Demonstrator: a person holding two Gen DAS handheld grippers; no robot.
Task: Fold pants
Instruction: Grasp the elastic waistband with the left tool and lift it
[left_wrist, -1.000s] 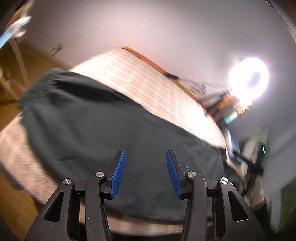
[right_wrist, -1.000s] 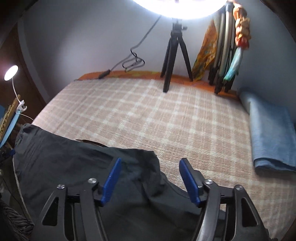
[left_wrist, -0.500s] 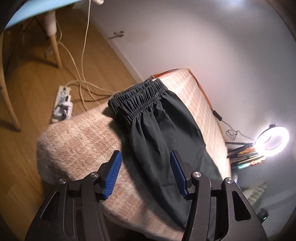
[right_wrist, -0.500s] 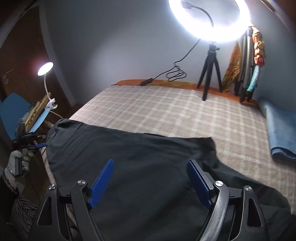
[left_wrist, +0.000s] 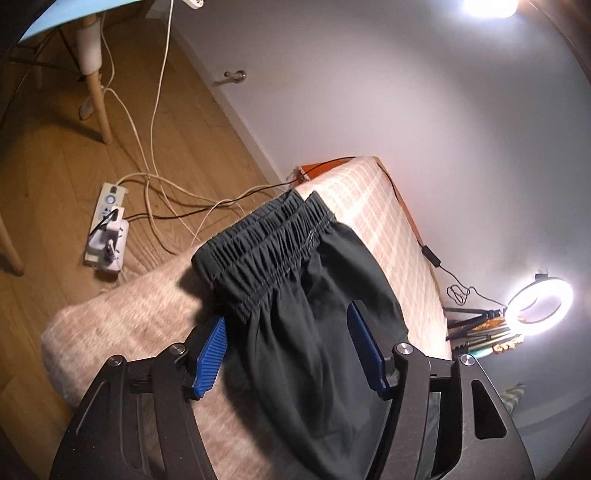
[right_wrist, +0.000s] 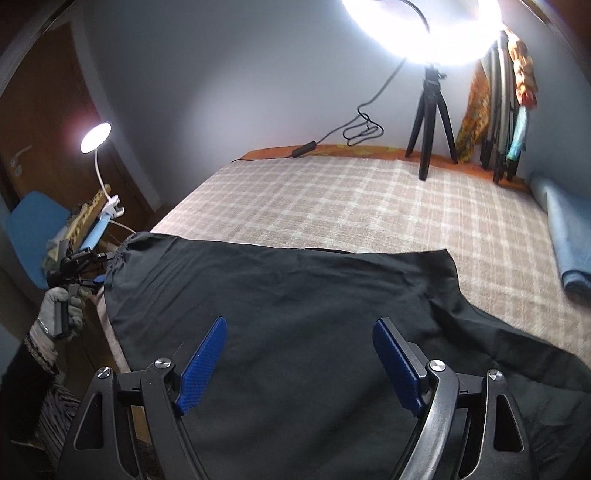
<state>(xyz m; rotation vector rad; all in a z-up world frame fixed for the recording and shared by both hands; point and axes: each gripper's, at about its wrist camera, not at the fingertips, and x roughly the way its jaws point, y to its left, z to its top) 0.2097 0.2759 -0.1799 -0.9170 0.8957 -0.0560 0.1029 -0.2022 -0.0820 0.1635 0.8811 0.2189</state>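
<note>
The dark pants (right_wrist: 295, 314) lie spread flat on the checked bed (right_wrist: 369, 206), waistband (left_wrist: 266, 243) at its corner. Our left gripper (left_wrist: 288, 354) has just been widening, jaws apart beside the waistband; our right gripper (right_wrist: 299, 365) hovers, jaws apart, gripping nothing. We should pinch matching edges squarely, then fold evenly.

A ring light (right_wrist: 424, 29) blows out to white glare at the top of the right wrist view, and a small desk lamp (right_wrist: 95, 137) glows at left. Both views bend and darken at the fisheye edges; the bed's near edge (left_wrist: 122, 325) looks soft with blur.
</note>
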